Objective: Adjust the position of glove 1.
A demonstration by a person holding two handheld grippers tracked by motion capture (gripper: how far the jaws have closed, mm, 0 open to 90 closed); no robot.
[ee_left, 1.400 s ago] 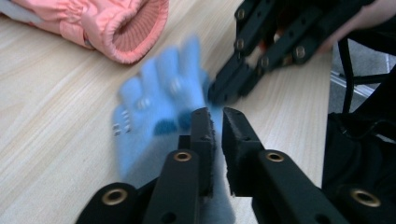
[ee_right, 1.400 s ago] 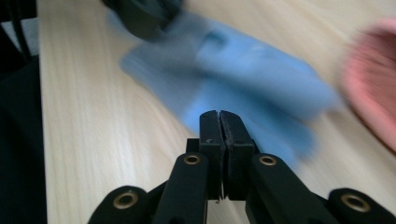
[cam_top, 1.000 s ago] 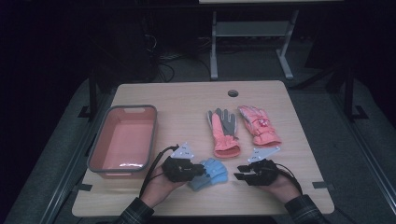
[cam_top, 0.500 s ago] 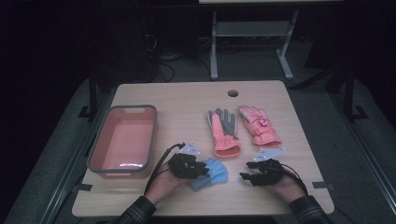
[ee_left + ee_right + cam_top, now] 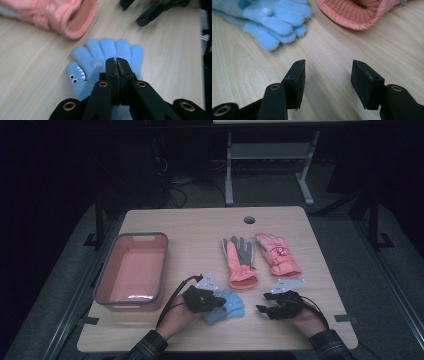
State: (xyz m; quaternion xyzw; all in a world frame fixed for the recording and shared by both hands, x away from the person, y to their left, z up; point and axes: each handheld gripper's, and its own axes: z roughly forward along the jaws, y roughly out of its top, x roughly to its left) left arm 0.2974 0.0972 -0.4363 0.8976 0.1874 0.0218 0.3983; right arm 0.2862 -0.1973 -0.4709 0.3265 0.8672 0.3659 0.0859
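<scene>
The high view showed the whole wooden surface (image 5: 200, 227): a pink bin (image 5: 131, 270) at the left, two pink gloves in the middle, and both hands at the near edge. The left gripper view added detail not readable from above: the blue glove (image 5: 100, 53) carried a printed face with two eyes and a row of white teeth on its thumb side, and its fingers lay spread flat, pointing away from the camera.

The left claw (image 5: 117, 62) had its jaws pressed together with no visible gap, over the palm of the blue glove; whether fabric was pinched between them could not be told. In the high view the left claw (image 5: 216, 299) sat on the near-left part of the blue glove (image 5: 227, 306).

The right claw (image 5: 327, 75) stood wide, with bare surface (image 5: 332, 45) between the jaws and nothing held. In the right gripper view the blue glove (image 5: 274, 22) lay ahead and to the left, apart from the jaws.

The ribbed cuff of the nearer pink glove (image 5: 359, 12) lay just beyond the blue glove's fingertips. In the high view this grey-palmed pink glove (image 5: 239, 262) lay beside the second pink glove (image 5: 277, 255). The right claw (image 5: 264, 309) rested well apart from the bin.
</scene>
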